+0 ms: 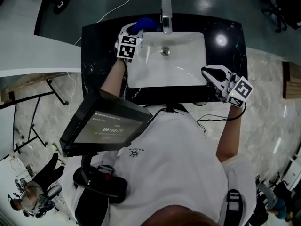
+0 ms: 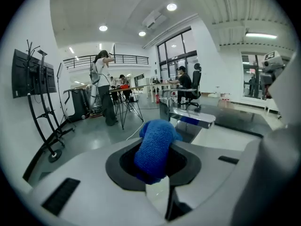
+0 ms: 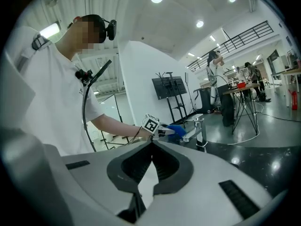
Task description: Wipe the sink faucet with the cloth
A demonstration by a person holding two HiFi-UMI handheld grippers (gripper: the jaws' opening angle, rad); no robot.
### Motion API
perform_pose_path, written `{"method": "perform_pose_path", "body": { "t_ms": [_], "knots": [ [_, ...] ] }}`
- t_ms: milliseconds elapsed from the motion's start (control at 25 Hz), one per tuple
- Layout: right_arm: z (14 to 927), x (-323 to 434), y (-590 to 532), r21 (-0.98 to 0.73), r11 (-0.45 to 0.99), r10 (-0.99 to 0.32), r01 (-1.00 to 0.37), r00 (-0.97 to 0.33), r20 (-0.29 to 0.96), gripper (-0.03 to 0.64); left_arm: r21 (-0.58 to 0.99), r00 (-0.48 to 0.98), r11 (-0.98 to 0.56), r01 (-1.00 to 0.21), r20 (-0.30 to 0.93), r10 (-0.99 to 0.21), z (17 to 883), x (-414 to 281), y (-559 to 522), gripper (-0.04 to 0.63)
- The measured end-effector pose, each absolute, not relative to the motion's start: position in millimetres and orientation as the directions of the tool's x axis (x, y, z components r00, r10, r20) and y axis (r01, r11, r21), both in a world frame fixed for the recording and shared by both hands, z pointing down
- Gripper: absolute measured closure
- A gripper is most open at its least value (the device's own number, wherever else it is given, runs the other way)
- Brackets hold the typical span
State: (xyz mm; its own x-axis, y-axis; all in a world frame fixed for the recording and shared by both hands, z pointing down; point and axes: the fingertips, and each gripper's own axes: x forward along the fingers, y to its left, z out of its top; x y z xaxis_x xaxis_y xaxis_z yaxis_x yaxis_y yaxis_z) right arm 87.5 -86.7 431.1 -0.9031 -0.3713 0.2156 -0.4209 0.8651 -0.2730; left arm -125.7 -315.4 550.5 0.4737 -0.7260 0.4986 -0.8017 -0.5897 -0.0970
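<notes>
A blue cloth (image 1: 145, 22) is bunched between the jaws of my left gripper (image 1: 137, 29), which sits at the back left corner of the white sink (image 1: 141, 76), just left of the chrome faucet (image 1: 165, 14). In the left gripper view the cloth (image 2: 157, 138) fills the left gripper (image 2: 154, 161), and the faucet (image 2: 190, 118) stands just beyond it to the right. My right gripper (image 1: 208, 71) hovers over the sink's right rim, shut and empty. The right gripper view shows its jaws (image 3: 151, 149) closed, with the cloth (image 3: 177, 130) and faucet (image 3: 200, 126) far ahead.
The sink sits in a black marble counter (image 1: 96, 55) with a drain (image 1: 164, 51) in the basin. A dark screen (image 1: 106, 126) hangs in front of the person's chest. People, tripods and desks (image 2: 117, 95) stand on the grey floor behind the counter.
</notes>
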Motion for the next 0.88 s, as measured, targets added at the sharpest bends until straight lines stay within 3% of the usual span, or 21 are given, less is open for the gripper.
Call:
{"method": "perform_pose_path", "body": {
  "t_ms": [400, 880],
  "knots": [
    [438, 103, -83, -0.305, 0.824, -0.428, -0.478, -0.877, 0.220, 0.612, -0.274, 0.397, -0.648, -0.711, 0.604, -0.691, 597, -96, -357, 0.528],
    [438, 106, -86, -0.329, 0.813, -0.439, -0.481, -0.877, 0.197, 0.612, -0.032, 0.564, -0.675, -0.738, 0.519, -0.642, 571, -63, -379, 0.528]
  ]
}}
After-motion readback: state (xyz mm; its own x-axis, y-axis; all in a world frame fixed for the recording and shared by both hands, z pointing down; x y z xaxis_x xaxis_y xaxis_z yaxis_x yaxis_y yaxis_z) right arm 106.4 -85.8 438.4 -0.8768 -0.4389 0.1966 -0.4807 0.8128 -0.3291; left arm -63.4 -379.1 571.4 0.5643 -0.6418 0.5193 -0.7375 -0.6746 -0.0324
